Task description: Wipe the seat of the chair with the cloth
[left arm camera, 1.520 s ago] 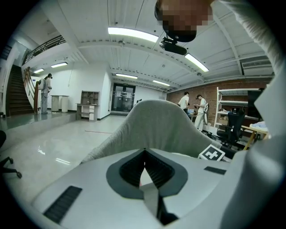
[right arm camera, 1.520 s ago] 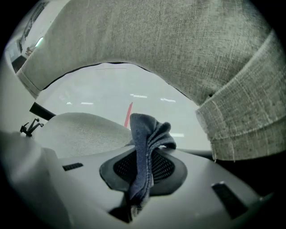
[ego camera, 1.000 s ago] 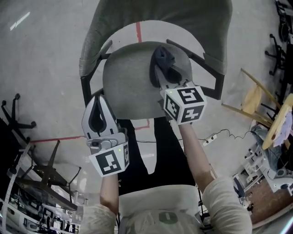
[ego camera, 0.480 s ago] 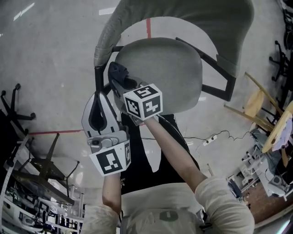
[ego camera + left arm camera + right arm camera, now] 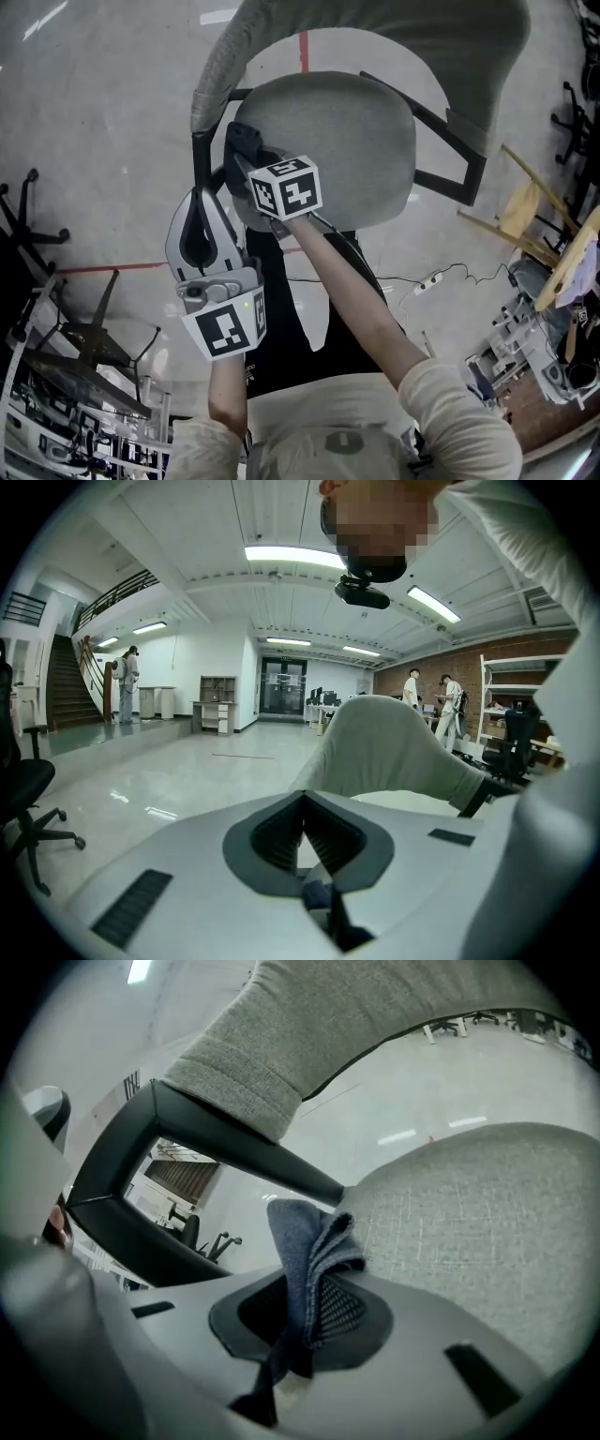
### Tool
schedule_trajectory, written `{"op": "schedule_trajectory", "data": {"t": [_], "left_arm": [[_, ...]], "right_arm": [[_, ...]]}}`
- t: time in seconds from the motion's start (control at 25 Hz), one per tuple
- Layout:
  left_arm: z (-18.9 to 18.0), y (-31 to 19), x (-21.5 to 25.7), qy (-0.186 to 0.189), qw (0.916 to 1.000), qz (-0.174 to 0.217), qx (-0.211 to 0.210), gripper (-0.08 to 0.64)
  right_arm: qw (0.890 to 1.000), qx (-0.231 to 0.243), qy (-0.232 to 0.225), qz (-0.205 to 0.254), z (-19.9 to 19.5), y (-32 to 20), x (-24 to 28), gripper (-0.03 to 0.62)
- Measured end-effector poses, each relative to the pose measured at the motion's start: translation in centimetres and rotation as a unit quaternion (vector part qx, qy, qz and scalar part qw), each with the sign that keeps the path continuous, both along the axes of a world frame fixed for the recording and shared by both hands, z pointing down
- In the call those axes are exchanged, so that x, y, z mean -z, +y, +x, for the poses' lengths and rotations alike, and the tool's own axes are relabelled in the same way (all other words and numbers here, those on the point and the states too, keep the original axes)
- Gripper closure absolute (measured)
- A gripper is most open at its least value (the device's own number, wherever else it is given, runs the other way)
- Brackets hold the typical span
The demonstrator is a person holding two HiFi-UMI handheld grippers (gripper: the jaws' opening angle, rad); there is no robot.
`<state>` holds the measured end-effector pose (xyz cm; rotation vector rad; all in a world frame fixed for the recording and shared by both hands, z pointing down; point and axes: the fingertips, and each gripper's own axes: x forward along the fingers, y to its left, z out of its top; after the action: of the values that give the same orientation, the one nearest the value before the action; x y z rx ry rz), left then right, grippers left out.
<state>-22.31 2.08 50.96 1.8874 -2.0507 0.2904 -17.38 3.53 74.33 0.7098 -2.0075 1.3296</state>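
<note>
One dark blue cloth, folded into a bunch, is pinched between the closed jaws of the right tongs, with its loose folds sticking out past the tips. It sits at the rim of the chair's grey fabric seat, on the side toward the head view's left, just beside the black armrest. The folds look to be brushing the seat edge, though contact is not certain. A grey padded backrest curves round the far side of the seat. The right arm reaches across the person's body to this spot

The left tongs are held nearer the person, off the seat and just beside the right tongs, over the pale polished floor. Their jaws are together with nothing between them

Judging by this, the wiping step is in hand, with the cloth at one end of a stroke. The next move likely calls for pressing the cloth flat and drawing it across the seat toward the far armrest, keeping the grip firm so the cloth does not slip free
</note>
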Motion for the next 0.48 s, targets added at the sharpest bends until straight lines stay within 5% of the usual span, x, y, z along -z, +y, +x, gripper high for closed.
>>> {"op": "schedule_trajectory", "data": {"t": [0.48], "left_arm": [[2.9,-1.0,-0.3,-0.001,0.9997,-0.002,-0.026,0.549]], "right_arm": [[0.998,0.016,0.047,0.033,6.3,-0.5,-0.4,0.538]]}}
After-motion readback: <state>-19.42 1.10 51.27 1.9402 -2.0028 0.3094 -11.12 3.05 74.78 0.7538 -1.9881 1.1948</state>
